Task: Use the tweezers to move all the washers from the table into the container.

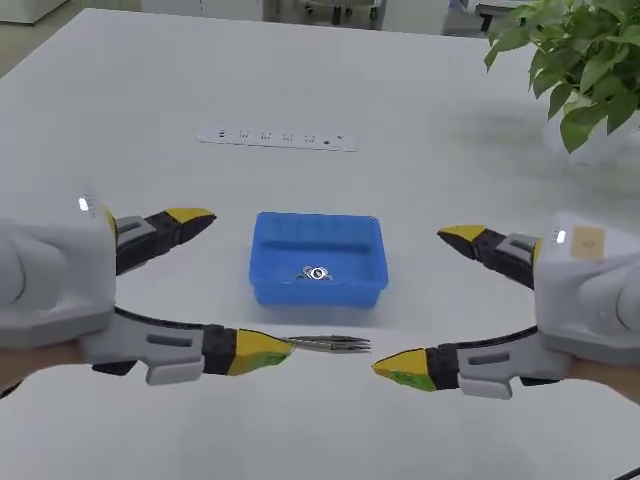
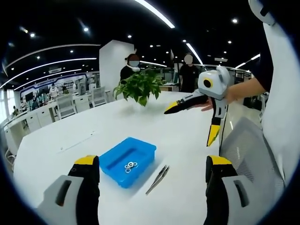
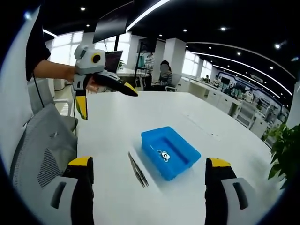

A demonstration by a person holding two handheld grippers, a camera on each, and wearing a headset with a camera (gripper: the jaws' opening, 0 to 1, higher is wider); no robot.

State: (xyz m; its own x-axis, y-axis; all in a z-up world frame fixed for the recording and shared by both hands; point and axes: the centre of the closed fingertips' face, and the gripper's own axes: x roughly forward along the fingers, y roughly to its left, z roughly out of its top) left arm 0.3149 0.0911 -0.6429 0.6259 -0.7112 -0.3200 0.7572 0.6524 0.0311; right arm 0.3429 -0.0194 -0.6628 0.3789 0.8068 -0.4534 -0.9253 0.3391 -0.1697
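Head view: blue rectangular plastic container (image 1: 318,292), open-topped, set at mid-table; contents, a small cluster of silver metal washers (image 1: 316,273) on its floor. Slim metal tweezers (image 1: 330,344) lie flat on the table just beside the container's near wall, touched by neither tool. Left gripper (image 1: 250,283), grey body with black jaws and yellow tips, jaws spread wide and holding nothing; right gripper (image 1: 408,301), same pattern, likewise spread wide with nothing between its tips. The two flank the container, one to each side. Surface: white table (image 1: 150,80) with a flat white socket strip (image 1: 277,137) beyond the container and a green leafy potted plant (image 1: 575,60) at the far right corner. Left gripper view: container (image 2: 136,176) between the parted yellow tips, washers (image 2: 130,166) inside, tweezers (image 2: 157,179) just beside it; right gripper (image 2: 187,128) held above the table with jaws apart; grey mesh chair (image 2: 243,145) at the table edge. Room: open office with ceiling strip lights, desks, and persons standing behind the plant (image 2: 138,86). Right gripper view: container (image 3: 180,168) with washers (image 3: 163,154), tweezers (image 3: 138,169) alongside, left gripper (image 3: 108,105) raised with jaws apart, mesh chair (image 3: 44,140) near the table edge.
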